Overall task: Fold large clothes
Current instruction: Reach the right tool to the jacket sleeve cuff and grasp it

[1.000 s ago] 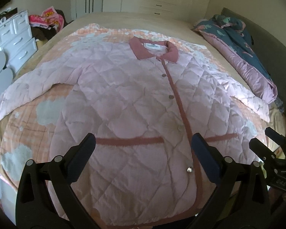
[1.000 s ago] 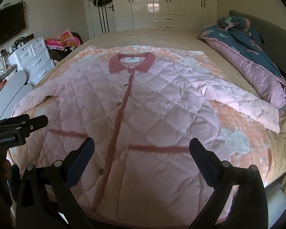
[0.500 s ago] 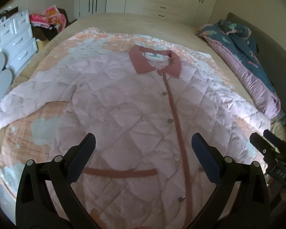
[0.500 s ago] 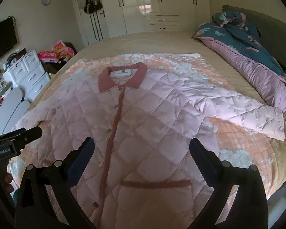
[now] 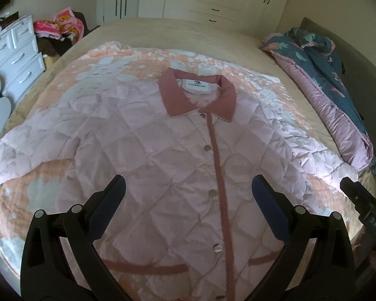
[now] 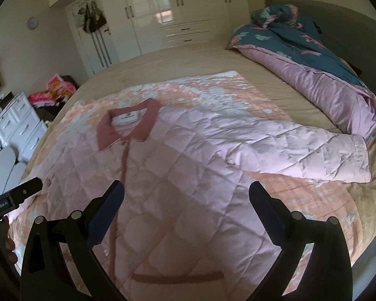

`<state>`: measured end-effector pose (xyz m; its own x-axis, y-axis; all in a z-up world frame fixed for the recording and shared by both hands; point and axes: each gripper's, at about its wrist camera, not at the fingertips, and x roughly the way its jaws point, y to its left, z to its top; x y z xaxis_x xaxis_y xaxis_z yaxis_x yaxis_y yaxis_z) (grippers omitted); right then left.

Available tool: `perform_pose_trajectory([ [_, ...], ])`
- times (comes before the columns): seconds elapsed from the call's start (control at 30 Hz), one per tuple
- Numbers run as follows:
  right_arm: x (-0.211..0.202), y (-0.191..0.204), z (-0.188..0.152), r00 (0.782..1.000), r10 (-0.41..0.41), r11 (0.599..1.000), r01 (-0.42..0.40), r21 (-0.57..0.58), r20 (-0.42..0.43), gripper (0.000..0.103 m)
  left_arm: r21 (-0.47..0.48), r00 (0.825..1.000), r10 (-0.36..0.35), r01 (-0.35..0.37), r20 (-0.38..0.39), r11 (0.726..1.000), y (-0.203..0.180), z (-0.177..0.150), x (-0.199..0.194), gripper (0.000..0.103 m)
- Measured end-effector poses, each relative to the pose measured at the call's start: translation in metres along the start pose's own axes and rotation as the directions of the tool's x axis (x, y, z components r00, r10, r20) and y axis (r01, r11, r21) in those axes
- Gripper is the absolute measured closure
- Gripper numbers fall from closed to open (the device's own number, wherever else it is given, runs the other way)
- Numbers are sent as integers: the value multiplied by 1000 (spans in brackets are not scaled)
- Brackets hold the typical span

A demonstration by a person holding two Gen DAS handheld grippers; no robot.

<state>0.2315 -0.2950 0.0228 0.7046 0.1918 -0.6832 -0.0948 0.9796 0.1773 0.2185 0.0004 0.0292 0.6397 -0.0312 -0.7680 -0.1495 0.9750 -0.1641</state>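
Since approx. 1 s earlier, both grippers had been carried up and fwd over the jacket: hem and lower trim bands, then well within each view, were now seen at the bottom edge, w/ collar nearer centre.

Quilted pink jacket [image 5: 148, 155] was laid flat, front up, on a peach-and-white patterned blanket [image 5: 127, 60] spread across the bed [image 5: 188, 30]. Its darker pink collar [image 5: 198, 95] was pointed toward the wardrobe side; the placket strip [image 5: 218, 175] was run down the middle w/ snaps beside it. One sleeve [image 6: 313, 155] was stretched out to the right, cuff end just beside a rolled duvet [image 6: 325, 85]; the other sleeve [image 5: 15, 155] was spread to the left, near the bed's edge.

Left gripper [image 5: 188, 190] was held above the jacket's lower front, fingers spread wide, nothing between them. Right gripper [image 6: 186, 195] was likewise held over the jacket's right half, fingers wide apart and empty; no contact w/ fabric could be made out for either.

Farther out, a white drawer unit [image 5: 15, 50] was seen at left w/ a heap of bright clothes [image 5: 60, 25] beyond it, and white wardrobes [image 6: 178, 12] along the far wall.
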Motion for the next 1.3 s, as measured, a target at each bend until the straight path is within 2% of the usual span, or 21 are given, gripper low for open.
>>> perform_pose_trajectory([
  [0.57, 26, -104, 19, 993, -121, 971, 115, 207, 15, 4, 53, 999, 0, 3, -46, 999, -49, 24, 56, 9],
  [1.0, 55, -193, 1, 981, -189, 901, 194, 388, -50, 4, 80, 994, 5, 4, -109, 997, -76, 21, 98, 9],
  [1.3, 65, -254, -13, 975, -209, 828, 216, 517, -74, 4, 70, 990, -9, 19, -139, 997, -93, 19, 124, 9],
])
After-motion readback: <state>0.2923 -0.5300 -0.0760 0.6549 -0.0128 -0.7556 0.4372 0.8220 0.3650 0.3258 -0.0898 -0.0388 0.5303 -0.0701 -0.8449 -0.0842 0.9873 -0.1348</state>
